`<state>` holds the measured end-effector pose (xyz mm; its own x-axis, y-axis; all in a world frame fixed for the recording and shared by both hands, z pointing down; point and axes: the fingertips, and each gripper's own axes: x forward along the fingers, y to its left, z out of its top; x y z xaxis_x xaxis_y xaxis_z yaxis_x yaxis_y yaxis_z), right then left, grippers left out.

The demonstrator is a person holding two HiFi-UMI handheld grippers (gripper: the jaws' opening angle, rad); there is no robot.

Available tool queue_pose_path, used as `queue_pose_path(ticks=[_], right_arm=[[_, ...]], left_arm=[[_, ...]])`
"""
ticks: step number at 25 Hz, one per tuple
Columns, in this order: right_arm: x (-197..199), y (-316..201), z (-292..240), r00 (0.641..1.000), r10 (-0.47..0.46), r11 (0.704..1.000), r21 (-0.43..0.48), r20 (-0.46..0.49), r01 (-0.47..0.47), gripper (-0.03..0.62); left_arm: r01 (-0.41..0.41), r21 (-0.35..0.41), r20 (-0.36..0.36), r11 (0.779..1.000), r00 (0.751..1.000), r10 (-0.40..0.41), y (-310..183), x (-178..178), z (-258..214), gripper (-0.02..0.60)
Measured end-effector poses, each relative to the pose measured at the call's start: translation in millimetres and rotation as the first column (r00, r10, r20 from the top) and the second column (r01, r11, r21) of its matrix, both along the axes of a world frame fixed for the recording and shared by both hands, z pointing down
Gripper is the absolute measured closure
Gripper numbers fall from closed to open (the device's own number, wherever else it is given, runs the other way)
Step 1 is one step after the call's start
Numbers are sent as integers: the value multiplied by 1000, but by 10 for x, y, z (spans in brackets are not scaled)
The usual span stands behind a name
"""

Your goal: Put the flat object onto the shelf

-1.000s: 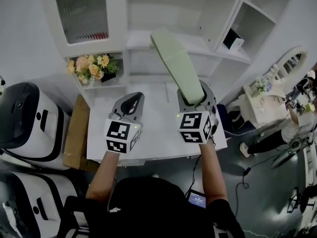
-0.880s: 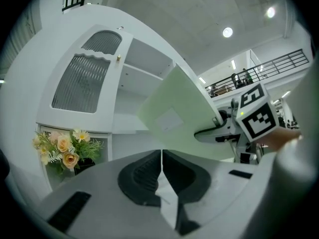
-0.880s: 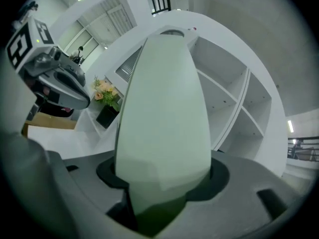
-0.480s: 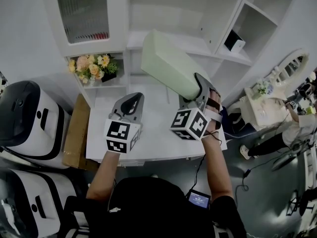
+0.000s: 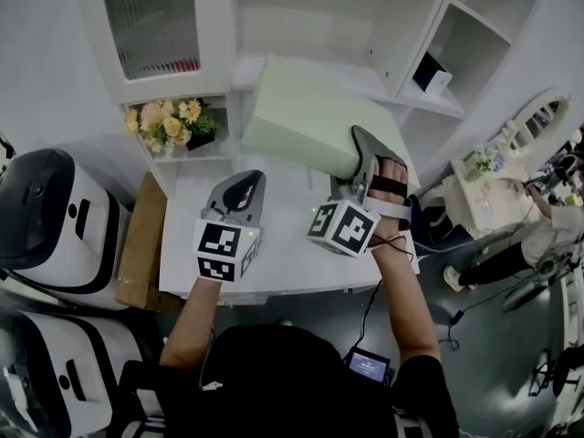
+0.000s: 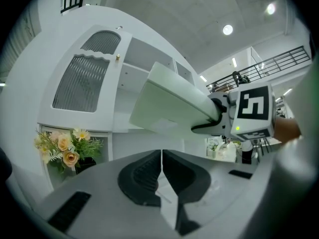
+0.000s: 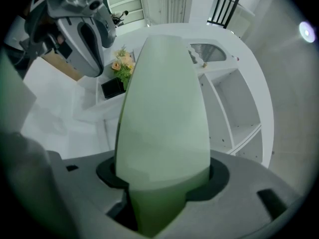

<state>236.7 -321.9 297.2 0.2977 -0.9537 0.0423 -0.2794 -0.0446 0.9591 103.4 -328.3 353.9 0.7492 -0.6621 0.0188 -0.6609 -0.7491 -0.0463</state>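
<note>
A flat pale green box (image 5: pixel 306 121) is clamped at its near end in my right gripper (image 5: pixel 358 167), which is shut on it. The box lies tilted with its broad face up and reaches toward the white shelf unit (image 5: pixel 301 67). In the right gripper view the box (image 7: pixel 162 108) fills the middle between the jaws. In the left gripper view the box (image 6: pixel 172 101) and the right gripper's marker cube (image 6: pixel 251 111) hang at the upper right. My left gripper (image 5: pixel 239 192) hovers over the white table (image 5: pixel 292 267), shut with nothing in it (image 6: pixel 161 176).
A pot of flowers (image 5: pixel 172 124) stands in a low shelf compartment at the left. A cabinet door with ribbed glass (image 5: pixel 151 21) is above it. A small box (image 5: pixel 429 73) sits in a right compartment. White machines (image 5: pixel 50 226) and a brown board (image 5: pixel 141 245) flank the table's left.
My right gripper has rolled, turning the green box from edge-on to broad face up. The left gripper has not moved.
</note>
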Motion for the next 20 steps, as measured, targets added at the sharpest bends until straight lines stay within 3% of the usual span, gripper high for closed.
queue_pose_path(ticks=[10, 20], right_arm=[[-41, -51, -70, 991, -37, 999, -9, -126, 36, 316], [-64, -110, -131, 980, -79, 997, -3, -183, 80, 316]], left_arm=[[0, -5, -2, 1000, 1000, 0, -19, 29, 5, 571], [14, -4, -1, 1000, 1000, -14, -52, 25, 21, 569]])
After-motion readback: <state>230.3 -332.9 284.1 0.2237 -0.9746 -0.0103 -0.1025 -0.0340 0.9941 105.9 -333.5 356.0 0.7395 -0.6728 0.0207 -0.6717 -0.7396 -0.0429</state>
